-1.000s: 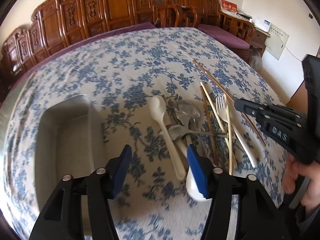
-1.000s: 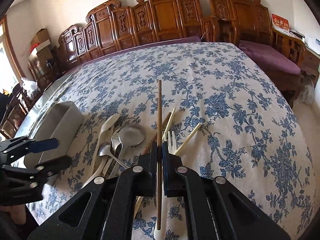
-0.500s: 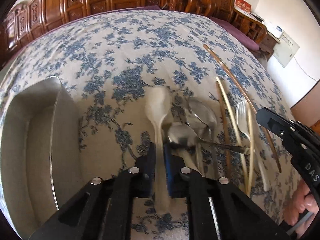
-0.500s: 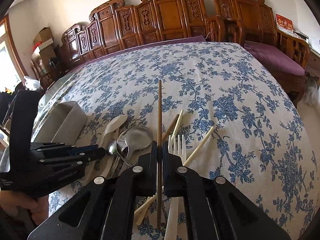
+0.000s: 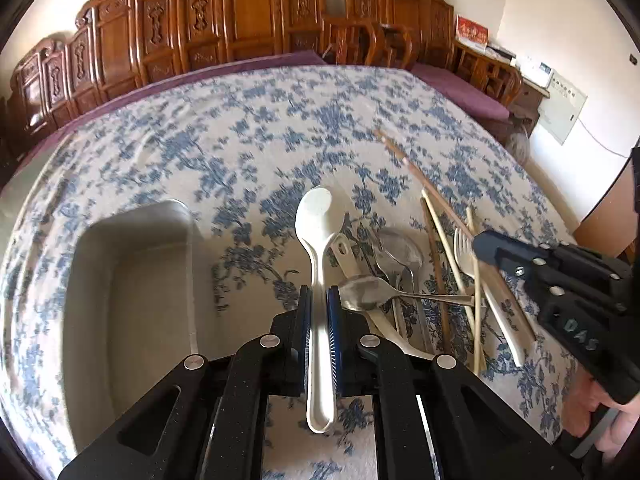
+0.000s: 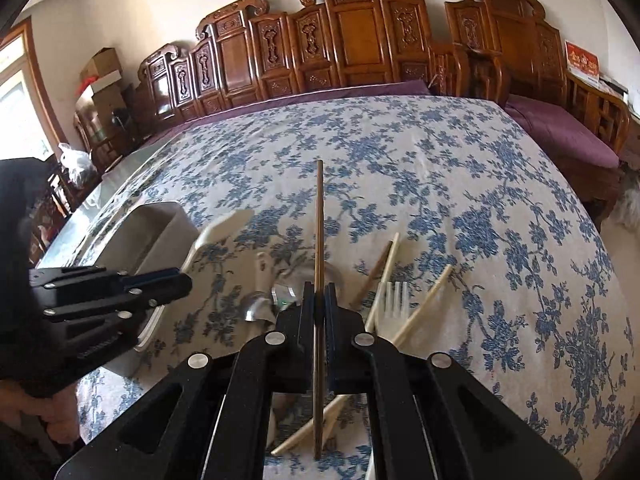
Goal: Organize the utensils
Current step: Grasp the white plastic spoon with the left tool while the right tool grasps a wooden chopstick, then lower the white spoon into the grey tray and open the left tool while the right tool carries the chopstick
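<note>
The left gripper, spread a second ago, now pinches the white spoon beside the tray, ready for sorting, while the right gripper still pinches a brown chopstick.

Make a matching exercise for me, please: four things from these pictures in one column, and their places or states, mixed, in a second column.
1. white spoon
2. dark chopstick
3. white fork
4. metal tray

a. lying on the cloth
b. clamped in the left gripper
c. standing empty
d. clamped in the right gripper

Pairs: 1-b, 2-d, 3-a, 4-c
</note>
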Action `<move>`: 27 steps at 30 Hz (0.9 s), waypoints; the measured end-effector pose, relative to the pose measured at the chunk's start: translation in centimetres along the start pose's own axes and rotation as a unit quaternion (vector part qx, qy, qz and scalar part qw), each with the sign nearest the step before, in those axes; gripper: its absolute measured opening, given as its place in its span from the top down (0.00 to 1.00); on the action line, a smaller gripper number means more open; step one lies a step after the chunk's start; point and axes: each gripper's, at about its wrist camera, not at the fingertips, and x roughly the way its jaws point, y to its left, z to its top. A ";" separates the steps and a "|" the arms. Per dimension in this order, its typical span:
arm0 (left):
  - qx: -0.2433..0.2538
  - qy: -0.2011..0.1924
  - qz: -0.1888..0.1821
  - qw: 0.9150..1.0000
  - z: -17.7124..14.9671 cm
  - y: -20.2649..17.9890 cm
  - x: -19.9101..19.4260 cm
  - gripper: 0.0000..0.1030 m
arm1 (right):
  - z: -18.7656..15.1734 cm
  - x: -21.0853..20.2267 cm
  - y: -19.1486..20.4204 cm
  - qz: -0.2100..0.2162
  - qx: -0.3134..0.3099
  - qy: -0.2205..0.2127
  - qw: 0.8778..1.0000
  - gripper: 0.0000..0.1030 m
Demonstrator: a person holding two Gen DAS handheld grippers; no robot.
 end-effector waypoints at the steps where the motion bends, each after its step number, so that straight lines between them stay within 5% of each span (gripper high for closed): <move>1: 0.000 -0.003 0.000 1.000 0.1 0.1 -0.4 0.93 | 0.1 0.0 0.4 0.001 -0.002 -0.001 1.000 0.94; 12: -0.005 -0.031 0.012 0.999 -1.0 5.2 -5.2 0.93 | 0.4 0.4 5.2 0.023 -0.031 0.001 0.999 0.94; 27: -0.039 -0.012 0.043 0.998 -3.9 11.6 -3.9 0.93 | -0.3 0.3 10.5 0.061 -0.064 0.003 0.996 0.94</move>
